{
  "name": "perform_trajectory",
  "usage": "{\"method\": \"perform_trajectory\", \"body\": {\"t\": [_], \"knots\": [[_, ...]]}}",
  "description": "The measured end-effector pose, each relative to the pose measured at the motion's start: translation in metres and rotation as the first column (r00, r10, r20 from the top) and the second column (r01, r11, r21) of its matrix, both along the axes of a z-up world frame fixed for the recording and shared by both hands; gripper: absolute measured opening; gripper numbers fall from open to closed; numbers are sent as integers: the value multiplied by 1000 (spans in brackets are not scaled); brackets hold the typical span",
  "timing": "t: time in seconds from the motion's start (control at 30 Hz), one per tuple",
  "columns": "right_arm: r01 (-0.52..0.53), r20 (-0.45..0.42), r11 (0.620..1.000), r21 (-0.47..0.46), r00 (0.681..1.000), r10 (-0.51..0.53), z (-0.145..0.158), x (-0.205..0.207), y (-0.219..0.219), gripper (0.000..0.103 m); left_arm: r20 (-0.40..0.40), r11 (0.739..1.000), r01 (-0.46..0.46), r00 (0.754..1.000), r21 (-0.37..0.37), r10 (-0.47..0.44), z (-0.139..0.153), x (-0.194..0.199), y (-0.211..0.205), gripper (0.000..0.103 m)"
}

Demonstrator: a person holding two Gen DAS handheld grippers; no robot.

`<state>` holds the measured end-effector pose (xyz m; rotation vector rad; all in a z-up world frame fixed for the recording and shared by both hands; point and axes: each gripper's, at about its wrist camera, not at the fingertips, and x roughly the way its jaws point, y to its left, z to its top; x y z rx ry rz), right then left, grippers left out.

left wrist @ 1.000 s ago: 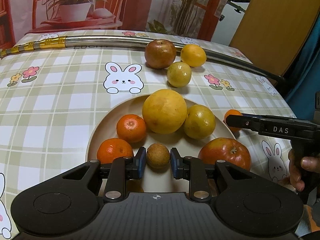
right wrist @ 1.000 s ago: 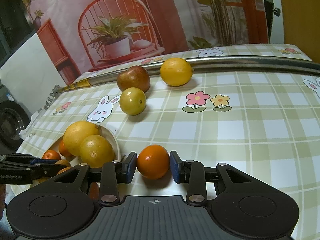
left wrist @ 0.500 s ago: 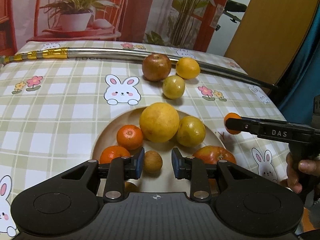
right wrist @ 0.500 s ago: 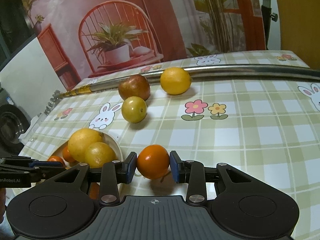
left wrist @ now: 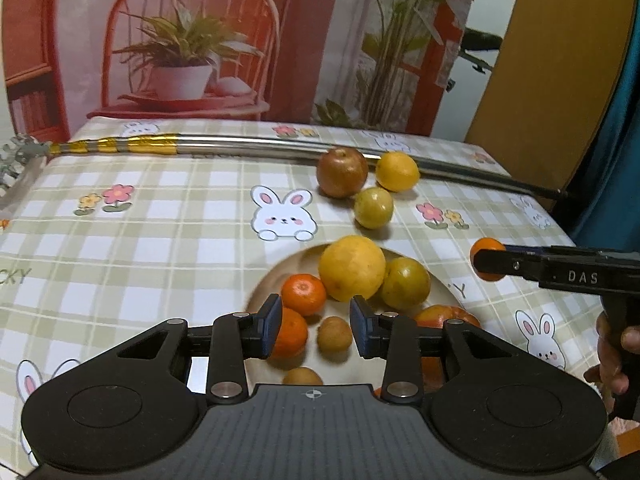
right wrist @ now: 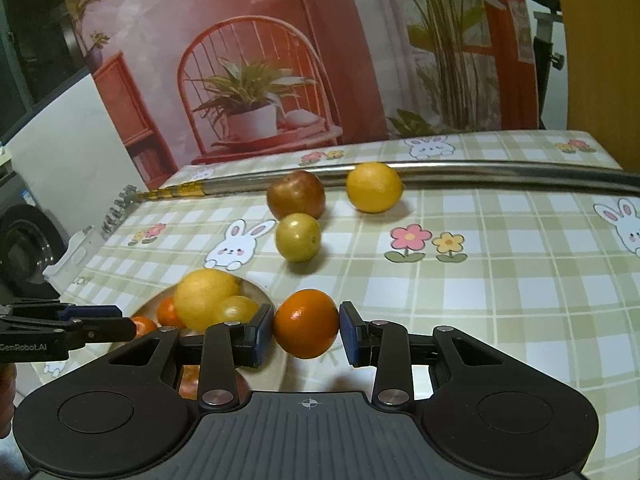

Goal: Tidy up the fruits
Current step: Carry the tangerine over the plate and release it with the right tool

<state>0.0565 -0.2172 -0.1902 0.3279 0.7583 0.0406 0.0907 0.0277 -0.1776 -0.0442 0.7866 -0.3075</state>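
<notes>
A beige plate [left wrist: 268, 284] holds a big yellow citrus [left wrist: 352, 268], a yellow-green fruit [left wrist: 406, 283], two tangerines [left wrist: 303, 294], a red apple [left wrist: 446, 316] and a small brown fruit [left wrist: 335, 339]. My left gripper [left wrist: 315, 324] is open and empty above the small brown fruit. My right gripper [right wrist: 307, 334] is shut on an orange [right wrist: 306, 323], held above the table beside the plate [right wrist: 256, 288]; the orange also shows in the left wrist view [left wrist: 486, 250]. A dark apple [left wrist: 342, 172], a yellow orange [left wrist: 397, 171] and a green-yellow fruit [left wrist: 374, 207] lie on the cloth beyond.
A long steel pole [left wrist: 240, 146] with gold tape lies across the far side of the table. The checked rabbit-print cloth [left wrist: 160, 240] covers the table. The table's right edge [left wrist: 556, 216] is near a teal curtain.
My left gripper opened, let go of the small brown fruit on the plate and drew back and up. My right gripper lifted the orange off the cloth.
</notes>
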Motion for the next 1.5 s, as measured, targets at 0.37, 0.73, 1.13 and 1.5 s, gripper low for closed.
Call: {"method": "perform_trajectory", "body": {"t": [0.37, 0.73, 1.13, 1.5], "knots": [[-77, 8, 996, -40, 997, 77, 21, 2, 38, 33, 23, 996, -77, 997, -45, 79, 7, -10, 27, 39], [-176, -40, 981, -82, 984, 173, 21, 11, 78, 33, 19, 993, -105, 994, -62, 107, 0, -13, 44, 42], [-313, -126, 938, -148, 947, 296, 7, 44, 119, 33, 20, 994, -107, 994, -36, 108, -8, -12, 49, 50], [-352, -188, 923, -155, 928, 322, -11, 59, 133, 33, -4, 993, -115, 993, -32, 115, -14, -8, 49, 50]]}}
